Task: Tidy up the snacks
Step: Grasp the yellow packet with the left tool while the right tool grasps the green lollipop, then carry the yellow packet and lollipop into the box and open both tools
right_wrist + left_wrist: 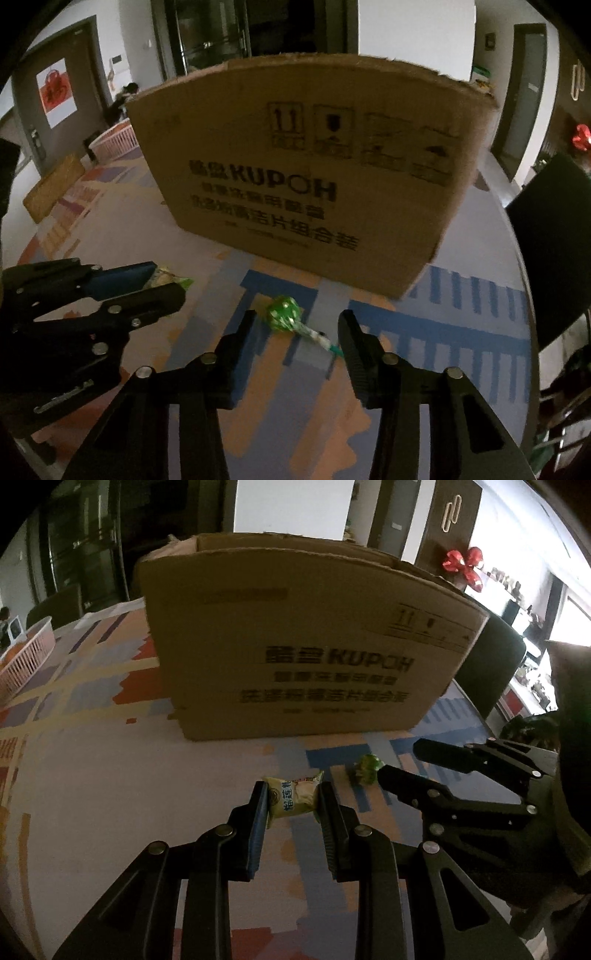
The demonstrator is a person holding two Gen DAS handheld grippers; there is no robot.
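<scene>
Small pale-yellow plastic snack packet with green print sits clamped between the left gripper fingers, in front of the big brown cardboard box, near its base. Packet looks lifted off the worktop, can't confirm. From the right wrist view the same packet pokes out past the left gripper's blue pad, left of the box front.

Green-wrapped round lollipop with a white-green stick lies on the worktop just in front of the box's near edge. Right gripper straddles it, fingers released, one either side; the stick tip lies close to the right-hand finger, contact unclear. In the left wrist view the lollipop sits right of the packet, at the right gripper's tip.

Box stands upright, top open, black print on the front. Worktop has a multicolour blocky pattern. Pink slatted plastic basket far left of the box, well apart.
</scene>
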